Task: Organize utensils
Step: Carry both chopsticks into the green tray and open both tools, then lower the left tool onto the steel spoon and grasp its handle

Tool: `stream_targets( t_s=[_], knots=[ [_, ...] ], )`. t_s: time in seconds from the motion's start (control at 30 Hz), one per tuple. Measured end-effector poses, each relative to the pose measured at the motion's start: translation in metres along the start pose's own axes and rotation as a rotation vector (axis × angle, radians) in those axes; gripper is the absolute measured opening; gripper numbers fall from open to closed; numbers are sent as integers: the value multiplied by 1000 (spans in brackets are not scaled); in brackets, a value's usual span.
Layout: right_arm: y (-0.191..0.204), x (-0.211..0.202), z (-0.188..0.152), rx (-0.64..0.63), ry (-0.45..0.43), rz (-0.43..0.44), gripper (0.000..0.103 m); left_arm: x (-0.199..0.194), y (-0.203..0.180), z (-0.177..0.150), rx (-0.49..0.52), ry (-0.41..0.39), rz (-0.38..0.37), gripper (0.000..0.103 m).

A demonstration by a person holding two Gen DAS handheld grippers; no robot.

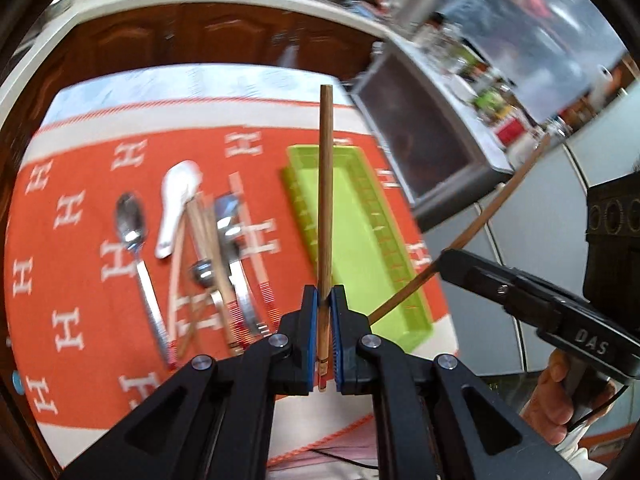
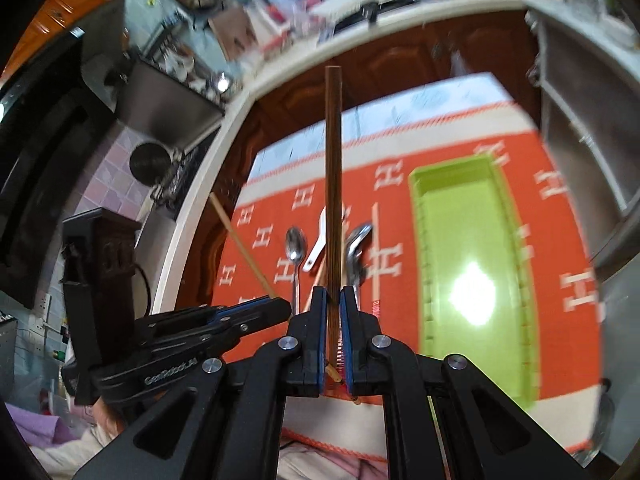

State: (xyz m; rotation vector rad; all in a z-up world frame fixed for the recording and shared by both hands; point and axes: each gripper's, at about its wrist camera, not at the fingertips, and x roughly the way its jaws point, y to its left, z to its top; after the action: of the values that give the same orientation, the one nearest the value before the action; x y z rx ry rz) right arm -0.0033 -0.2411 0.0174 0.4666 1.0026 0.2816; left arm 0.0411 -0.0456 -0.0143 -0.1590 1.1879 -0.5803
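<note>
Chopsticks up, green tray (image 1: pixel 360 240) next!
Left tool (image 1: pixel 323 312) and right tool (image 2: pixel 335 312) each clamp one chopstick; lower both in.

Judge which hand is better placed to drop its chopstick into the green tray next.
Right, probably. Both tongs are shut on a chopstick, but the right tongs sit nearer the empty green tray; the left tongs hang beside the remaining utensils.

We read "DAS" on the right gripper (image 1: pixel 444 268) body and repeated white "H" letters (large) across the orange cloth (image 1: pixel 80 280).
</note>
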Motion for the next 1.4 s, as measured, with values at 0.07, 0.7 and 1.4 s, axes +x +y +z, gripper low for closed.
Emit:
stream_targets(
  t_s=[0.07,0.7,1.4],
  knots=[
    [-9,-26,0,-9,-30,-27,7,2,-22,6,36,3,-19,4],
    [-97,46,7,9,222,-259,7,133,-49,36,52,116,47,8],
    [-90,136,3,80,269,-230,23,76,-6,12,91,30,226,51]
  ],
)
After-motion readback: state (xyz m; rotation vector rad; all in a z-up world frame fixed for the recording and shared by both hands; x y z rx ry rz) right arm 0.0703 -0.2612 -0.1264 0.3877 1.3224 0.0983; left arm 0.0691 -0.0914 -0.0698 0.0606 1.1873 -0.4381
